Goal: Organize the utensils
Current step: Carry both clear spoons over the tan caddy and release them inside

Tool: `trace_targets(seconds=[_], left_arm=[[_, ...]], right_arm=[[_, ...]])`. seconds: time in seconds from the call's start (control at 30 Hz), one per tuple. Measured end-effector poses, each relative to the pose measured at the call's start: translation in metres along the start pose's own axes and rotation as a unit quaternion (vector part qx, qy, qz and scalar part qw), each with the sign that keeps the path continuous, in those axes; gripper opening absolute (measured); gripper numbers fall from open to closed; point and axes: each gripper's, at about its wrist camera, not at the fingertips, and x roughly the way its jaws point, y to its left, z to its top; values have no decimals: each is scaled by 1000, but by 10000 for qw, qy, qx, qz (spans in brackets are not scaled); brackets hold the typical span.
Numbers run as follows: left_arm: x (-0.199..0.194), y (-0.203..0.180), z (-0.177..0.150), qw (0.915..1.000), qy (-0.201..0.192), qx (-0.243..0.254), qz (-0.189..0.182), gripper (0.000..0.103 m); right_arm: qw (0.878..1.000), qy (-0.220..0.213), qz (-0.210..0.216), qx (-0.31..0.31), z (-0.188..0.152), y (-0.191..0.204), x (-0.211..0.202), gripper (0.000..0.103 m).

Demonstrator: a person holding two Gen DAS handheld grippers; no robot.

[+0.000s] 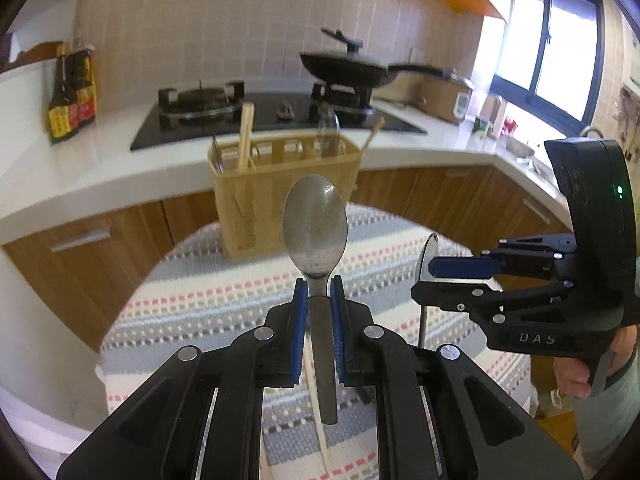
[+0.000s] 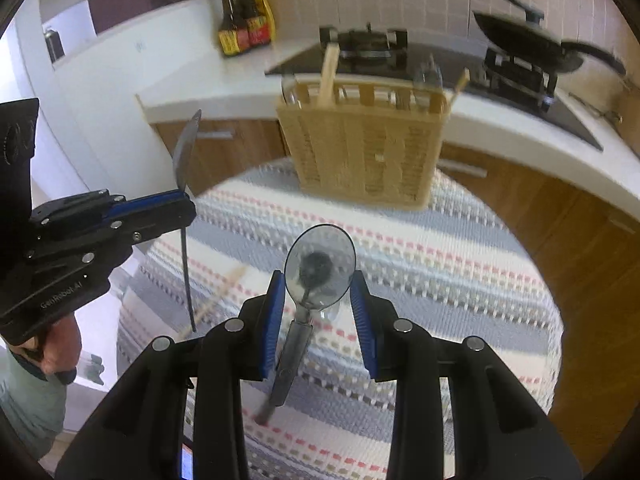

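My left gripper (image 1: 319,292) is shut on the neck of a metal spoon (image 1: 315,228), bowl up, handle hanging down between the pads. My right gripper (image 2: 319,280) is shut on a second spoon (image 2: 320,264), its pads pressing the edges of the bowl. Both spoons hang in the air above the striped cloth. The right gripper (image 1: 423,280) shows at the right of the left wrist view, the left gripper (image 2: 190,206) at the left of the right wrist view. The wicker utensil basket (image 1: 280,188) (image 2: 360,148) stands at the far table edge with chopsticks (image 2: 328,72) in it.
A loose chopstick (image 2: 224,292) (image 1: 320,420) lies on the striped tablecloth (image 2: 460,280) below the grippers. Behind the table run a white counter (image 1: 80,168), a gas hob (image 1: 200,112) with a black wok (image 1: 348,68), and sauce bottles (image 2: 244,20). A person's hand (image 1: 576,372) holds the right gripper.
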Motion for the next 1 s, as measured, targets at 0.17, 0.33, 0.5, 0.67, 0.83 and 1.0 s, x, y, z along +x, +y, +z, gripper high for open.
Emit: trace_targets(seconds=[0.17, 0.33, 0.5, 0.67, 0.83, 1.0], left_arm=[[-19, 5, 26, 9988, -485, -90, 22, 10], [-37, 8, 57, 9934, -1135, -40, 176, 10], [-43, 19, 86, 9890, -1452, -133, 247, 10], [-27, 42, 108, 9845, -1709, -349, 177, 10], [1, 55, 132, 9767, -2078, -390, 371, 10], [41, 60, 143, 9752, -2137, -313, 480, 10]], right_arm=[[9991, -419, -78, -43, 24, 5, -21, 30], [9937, -1094, -236, -30, 53, 2, -50, 30], [9831, -1724, -586, 173, 84, -8, -73, 30], [9729, -2216, -466, 472, 111, -28, -79, 30], [9595, -2628, -811, 601, 141, -43, -63, 30], [9399, -2802, -1910, 403, 159, -52, -29, 30]])
